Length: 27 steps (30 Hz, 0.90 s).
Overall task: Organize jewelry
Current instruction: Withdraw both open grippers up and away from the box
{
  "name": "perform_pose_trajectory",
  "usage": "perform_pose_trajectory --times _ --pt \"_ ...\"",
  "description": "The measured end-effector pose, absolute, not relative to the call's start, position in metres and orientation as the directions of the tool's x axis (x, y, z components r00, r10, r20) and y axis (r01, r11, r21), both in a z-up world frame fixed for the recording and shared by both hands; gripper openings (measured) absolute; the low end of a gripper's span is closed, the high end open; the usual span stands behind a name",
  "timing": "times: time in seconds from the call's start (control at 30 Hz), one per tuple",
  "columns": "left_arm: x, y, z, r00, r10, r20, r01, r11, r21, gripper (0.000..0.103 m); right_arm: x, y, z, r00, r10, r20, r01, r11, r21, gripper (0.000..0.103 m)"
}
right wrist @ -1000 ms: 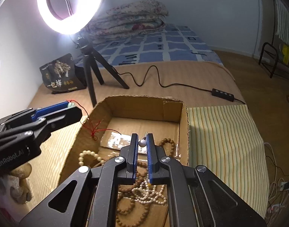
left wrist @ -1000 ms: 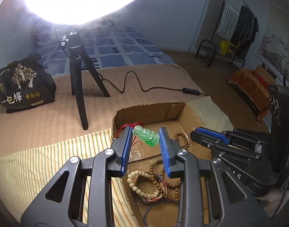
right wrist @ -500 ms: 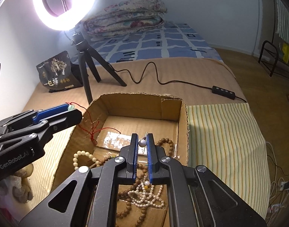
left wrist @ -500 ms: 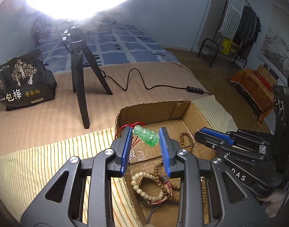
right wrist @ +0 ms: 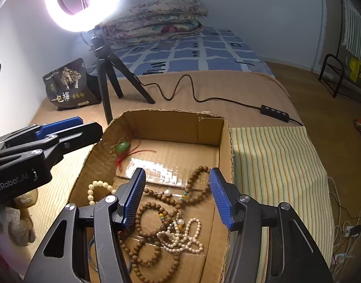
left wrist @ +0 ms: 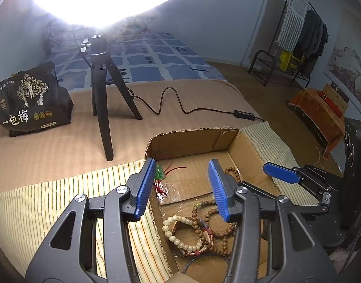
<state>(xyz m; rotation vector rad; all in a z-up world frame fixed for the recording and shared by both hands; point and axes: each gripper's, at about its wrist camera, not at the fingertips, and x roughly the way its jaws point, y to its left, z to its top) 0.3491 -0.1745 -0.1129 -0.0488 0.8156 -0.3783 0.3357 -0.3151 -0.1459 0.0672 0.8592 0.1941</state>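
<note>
Green pendant (right wrist: 123, 146) on red cord, dropped out of the left gripper (left wrist: 181, 184) and lying now at the cardboard box (right wrist: 224, 141) floor's 10 o'clock corner; pearl piece (right wrist: 167, 192) likewise let go, resting among wooden beads (right wrist: 154, 214) near centre. Both pairs of jaws just opened, spread with nothing between. Likely two items delivered, hands free for the next pick. Right gripper (right wrist: 177, 195) tilted down over the 6 o'clock edge, left angled in from 9 o'clock.
</note>
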Motion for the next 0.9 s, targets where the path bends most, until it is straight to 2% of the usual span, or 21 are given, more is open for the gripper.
perform_pose_trajectory --times 0.1,0.9 --pt "0.348 -0.174 -0.111 0.622 -0.348 -0.701 0.312 0.932 -0.185 0.048 0.333 -0.316 -0.144 0.643 0.189 -0.742 -0.139 0.982 0.130 0.060" --pt "0.287 -0.147 -0.057 0.690 -0.336 -0.641 0.301 0.939 -0.168 0.048 0.286 -0.306 -0.097 0.688 0.188 -0.701 -0.158 0.981 0.108 0.061"
